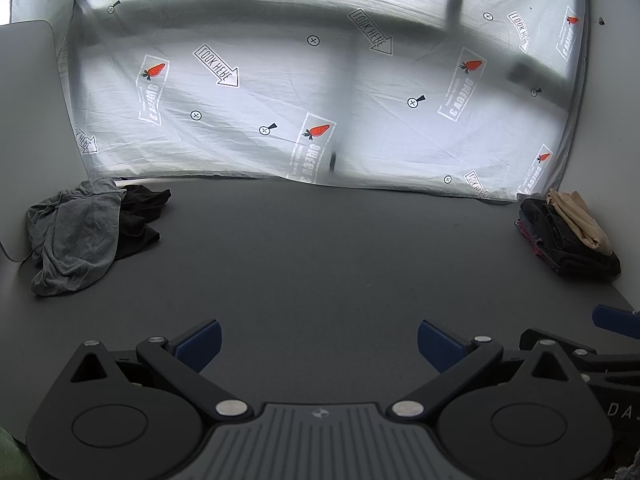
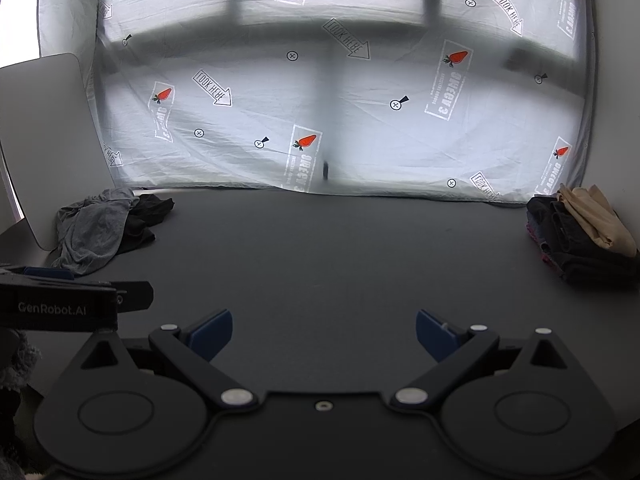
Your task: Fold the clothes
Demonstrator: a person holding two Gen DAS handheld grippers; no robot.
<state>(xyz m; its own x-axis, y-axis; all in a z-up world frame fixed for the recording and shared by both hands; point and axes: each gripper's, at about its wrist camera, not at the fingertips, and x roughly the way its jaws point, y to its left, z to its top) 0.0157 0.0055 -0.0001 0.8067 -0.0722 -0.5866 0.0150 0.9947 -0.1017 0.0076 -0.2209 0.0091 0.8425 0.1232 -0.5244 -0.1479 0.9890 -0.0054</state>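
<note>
Both tongs, left tongs (image 1: 319,344) and right tongs (image 2: 324,334), gape wide, empty, over the worktop (image 1: 320,260). At mid-left, a crumpled grey garment (image 1: 76,236) lies limp and light; judged best pinched at a hem or corner.

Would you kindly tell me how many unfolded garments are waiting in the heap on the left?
2: a grey garment in front, a black garment behind it. More may be hidden underneath.

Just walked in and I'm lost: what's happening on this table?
A person holds two grippers, left gripper and right gripper, both open and empty above the dark table. An unfolded pile, a grey garment over a black one, waits at the far left; a folded stack sits far right.
</note>
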